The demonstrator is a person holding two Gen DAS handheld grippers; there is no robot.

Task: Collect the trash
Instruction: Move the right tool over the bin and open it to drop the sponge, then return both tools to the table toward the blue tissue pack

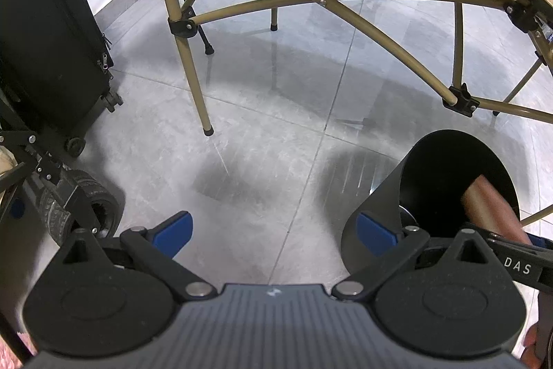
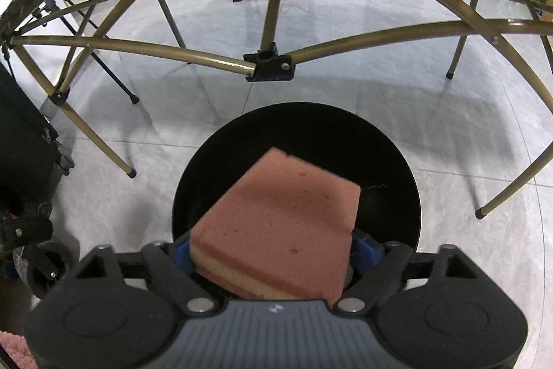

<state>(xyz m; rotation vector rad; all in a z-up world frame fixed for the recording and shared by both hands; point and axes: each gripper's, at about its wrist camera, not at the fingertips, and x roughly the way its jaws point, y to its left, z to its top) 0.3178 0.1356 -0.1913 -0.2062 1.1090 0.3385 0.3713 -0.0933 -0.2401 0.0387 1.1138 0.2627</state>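
The left gripper (image 1: 274, 230) points down and forward with its blue-padded fingers (image 1: 172, 230) spread wide, one at seven o'clock and the other at five o'clock in its own view — nothing between them. The right gripper (image 2: 273, 251) tilts downward, its blue pads (image 2: 368, 249) pressed against both sides of a pink rectangular sponge (image 2: 280, 227), which juts forward toward twelve o'clock. From the left camera, the right gripper's black linkage shows at four o'clock.
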